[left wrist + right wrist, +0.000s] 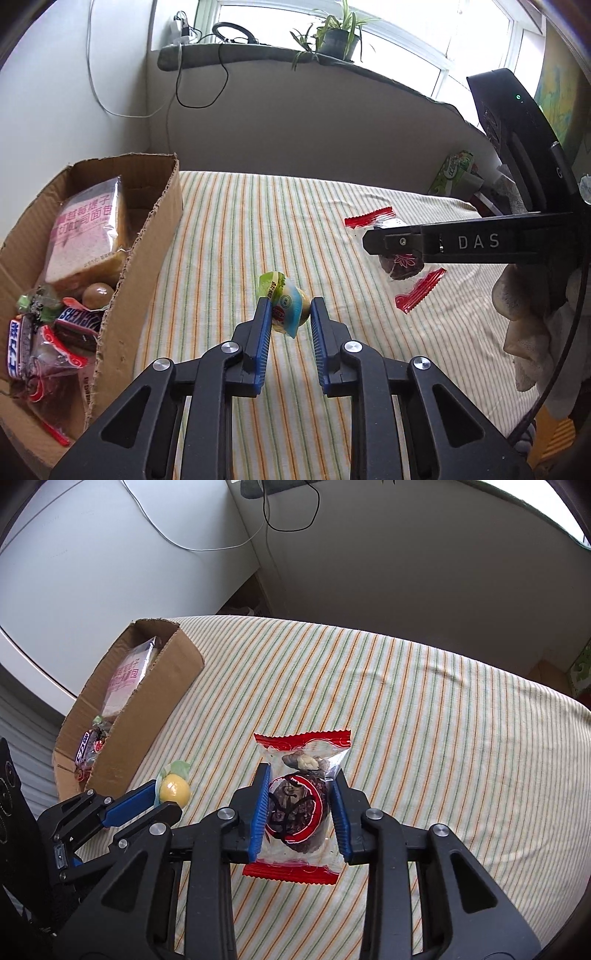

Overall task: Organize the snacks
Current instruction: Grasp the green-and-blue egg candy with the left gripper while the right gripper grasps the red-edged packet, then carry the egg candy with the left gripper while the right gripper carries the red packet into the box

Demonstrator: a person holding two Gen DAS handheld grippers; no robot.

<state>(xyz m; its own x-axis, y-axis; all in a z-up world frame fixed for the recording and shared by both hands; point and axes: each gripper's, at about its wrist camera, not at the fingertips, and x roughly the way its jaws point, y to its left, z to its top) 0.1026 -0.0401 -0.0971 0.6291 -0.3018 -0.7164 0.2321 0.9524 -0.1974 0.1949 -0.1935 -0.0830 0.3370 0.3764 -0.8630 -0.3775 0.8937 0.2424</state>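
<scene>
- The left gripper (287, 317) is closed on a small wrapped sweet (286, 308), yellow and round under a green and blue wrapper, pinched between its blue pads and held above the striped cloth (236, 236).
- The right gripper (300, 805) clamps a clear packet with red ends (299, 808), a dark pastry inside; the pads press on the packet's two sides.
- In the right wrist view the sweet is to the left of the packet, a little apart.
- A cardboard box (147, 243) stands at the far left of the cloth.
- It holds a bag of sliced bread (88, 236), a Snickers bar (79, 320) and other wrapped snacks.
- A potted plant (338, 38) stands on the far windowsill.
</scene>
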